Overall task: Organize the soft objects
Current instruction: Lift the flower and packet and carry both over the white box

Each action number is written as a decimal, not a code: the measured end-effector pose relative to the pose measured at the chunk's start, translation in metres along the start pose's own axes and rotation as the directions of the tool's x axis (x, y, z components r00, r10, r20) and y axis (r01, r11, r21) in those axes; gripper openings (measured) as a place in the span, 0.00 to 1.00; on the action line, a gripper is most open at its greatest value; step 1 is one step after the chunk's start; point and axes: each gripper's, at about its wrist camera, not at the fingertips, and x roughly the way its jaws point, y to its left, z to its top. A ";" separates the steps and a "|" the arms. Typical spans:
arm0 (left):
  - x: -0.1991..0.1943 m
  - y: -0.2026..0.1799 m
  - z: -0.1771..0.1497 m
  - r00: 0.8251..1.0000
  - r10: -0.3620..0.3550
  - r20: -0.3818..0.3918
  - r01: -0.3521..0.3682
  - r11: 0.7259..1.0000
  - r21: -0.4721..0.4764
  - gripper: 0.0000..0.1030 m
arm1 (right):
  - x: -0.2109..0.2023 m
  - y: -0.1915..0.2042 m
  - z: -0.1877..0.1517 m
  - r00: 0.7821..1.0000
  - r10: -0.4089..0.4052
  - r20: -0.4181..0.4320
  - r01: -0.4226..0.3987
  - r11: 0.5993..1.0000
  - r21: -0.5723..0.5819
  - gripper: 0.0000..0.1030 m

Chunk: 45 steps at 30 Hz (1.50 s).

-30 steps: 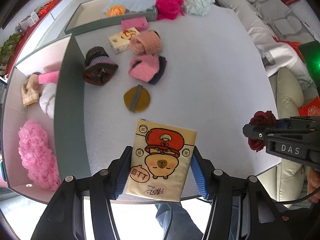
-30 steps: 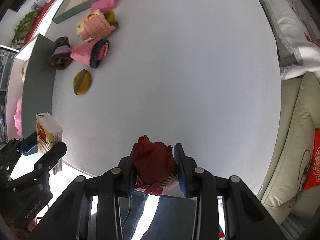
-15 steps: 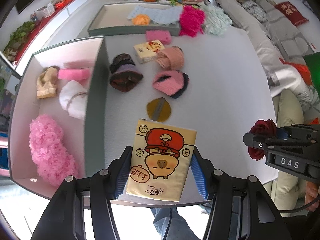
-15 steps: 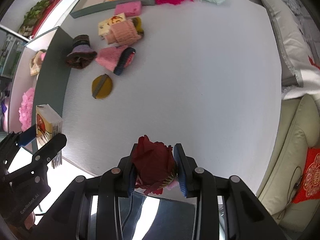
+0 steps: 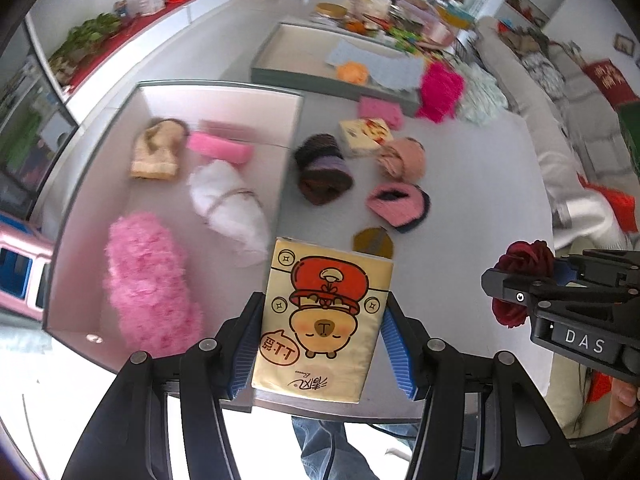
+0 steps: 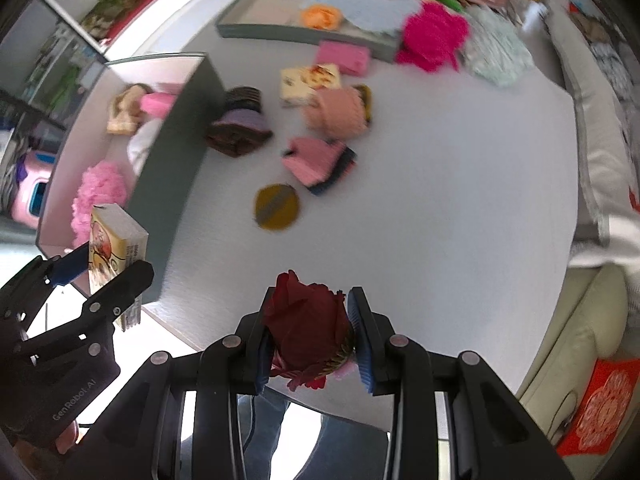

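Note:
My left gripper (image 5: 320, 344) is shut on a yellow tissue pack (image 5: 324, 312) printed with a red-capped cartoon bear, held over the table's near edge beside the grey-green box (image 5: 289, 160). The right wrist view shows that pack (image 6: 116, 240) from the side at lower left, just in front of the box wall (image 6: 176, 160). My right gripper (image 6: 310, 344) is shut on a dark red fabric rose (image 6: 308, 320) above the near edge of the white table (image 6: 440, 200). The left wrist view has the rose (image 5: 524, 256) at far right.
The box holds a pink fluffy piece (image 5: 148, 284), a white fluffy one (image 5: 228, 204), a beige knit (image 5: 158, 152) and a pink sponge (image 5: 220, 148). Loose on the table: dark knit hat (image 5: 322, 170), pink knit (image 5: 398, 204), olive pad (image 5: 372, 242), second tissue pack (image 5: 364, 136). A far tray (image 5: 304, 76); sofa on the right.
Both grippers have rolled and shifted with their loads still held. The left box has swung further into both views. Nothing on the table has moved.

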 end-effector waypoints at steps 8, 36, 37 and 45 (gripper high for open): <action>-0.016 0.038 0.003 0.998 0.042 0.049 -0.036 0.993 -0.114 0.56 | -0.013 0.043 0.024 0.999 0.000 0.038 0.004 0.993 -0.117 0.36; -0.032 0.119 0.003 0.983 0.162 0.080 -0.127 0.935 -0.331 0.56 | -0.030 0.156 0.071 0.993 0.013 0.114 0.033 0.918 -0.394 0.36; -0.032 0.121 0.004 0.983 0.164 0.079 -0.128 0.933 -0.336 0.56 | -0.029 0.158 0.072 0.993 0.014 0.114 0.033 0.917 -0.398 0.36; -0.030 0.128 0.008 0.982 0.173 0.074 -0.136 0.925 -0.353 0.56 | -0.026 0.170 0.080 0.994 0.017 0.108 0.030 0.907 -0.421 0.36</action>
